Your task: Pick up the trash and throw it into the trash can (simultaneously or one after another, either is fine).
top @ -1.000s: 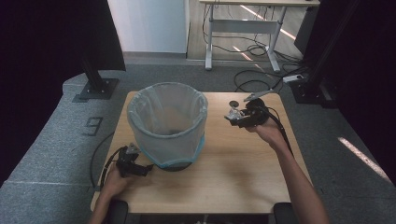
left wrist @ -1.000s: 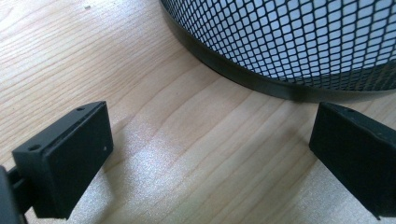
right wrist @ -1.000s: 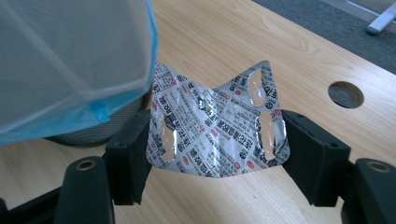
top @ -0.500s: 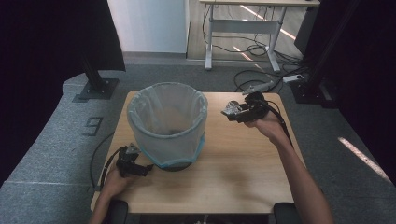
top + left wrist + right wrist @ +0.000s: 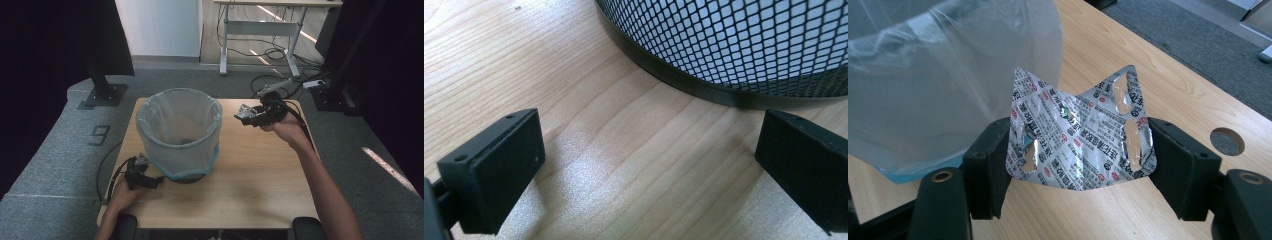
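Firmly pinched blister pack [image 5: 1079,142], right gripper [image 5: 1078,165]

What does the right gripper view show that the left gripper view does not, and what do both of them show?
The right gripper view alone: a crumpled foil blister pack bowed between the right claw, and the clear bag lining the bin.

The left gripper view alone: the bin's black mesh wall and base ring, with the left claw wide open on nothing.

Both: the wooden table and the same bin.
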Action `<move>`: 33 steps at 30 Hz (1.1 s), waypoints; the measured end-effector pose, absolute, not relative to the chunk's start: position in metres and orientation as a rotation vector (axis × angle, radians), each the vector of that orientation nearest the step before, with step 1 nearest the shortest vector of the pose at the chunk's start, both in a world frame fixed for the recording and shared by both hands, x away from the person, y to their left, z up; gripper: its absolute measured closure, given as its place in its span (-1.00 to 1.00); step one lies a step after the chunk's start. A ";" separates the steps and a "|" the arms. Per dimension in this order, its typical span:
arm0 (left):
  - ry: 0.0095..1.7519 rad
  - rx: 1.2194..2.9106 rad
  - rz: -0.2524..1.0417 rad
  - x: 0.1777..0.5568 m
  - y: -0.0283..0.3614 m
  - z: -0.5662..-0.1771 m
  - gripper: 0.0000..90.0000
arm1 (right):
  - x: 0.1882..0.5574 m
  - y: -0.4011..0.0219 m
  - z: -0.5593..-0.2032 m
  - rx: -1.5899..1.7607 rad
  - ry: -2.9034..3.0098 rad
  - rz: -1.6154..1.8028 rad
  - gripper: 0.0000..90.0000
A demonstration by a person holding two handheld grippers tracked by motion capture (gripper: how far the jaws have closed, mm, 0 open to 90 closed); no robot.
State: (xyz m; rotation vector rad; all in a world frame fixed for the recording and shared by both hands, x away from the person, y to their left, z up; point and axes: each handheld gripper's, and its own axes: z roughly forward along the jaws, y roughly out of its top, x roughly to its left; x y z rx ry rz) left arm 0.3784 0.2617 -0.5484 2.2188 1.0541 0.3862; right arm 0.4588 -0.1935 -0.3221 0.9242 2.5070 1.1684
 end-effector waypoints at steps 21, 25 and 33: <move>1.054 2.220 0.387 0.378 0.262 -0.548 -1.00 | 0.459 -0.178 -0.281 0.875 2.536 1.206 -0.32; 1.054 2.220 0.386 0.378 0.262 -0.548 -1.00 | 0.458 -0.175 -0.272 0.865 2.534 1.210 -0.32; 1.054 2.220 0.387 0.378 0.262 -0.548 -1.00 | 0.459 -0.165 -0.256 0.832 2.545 1.221 -0.32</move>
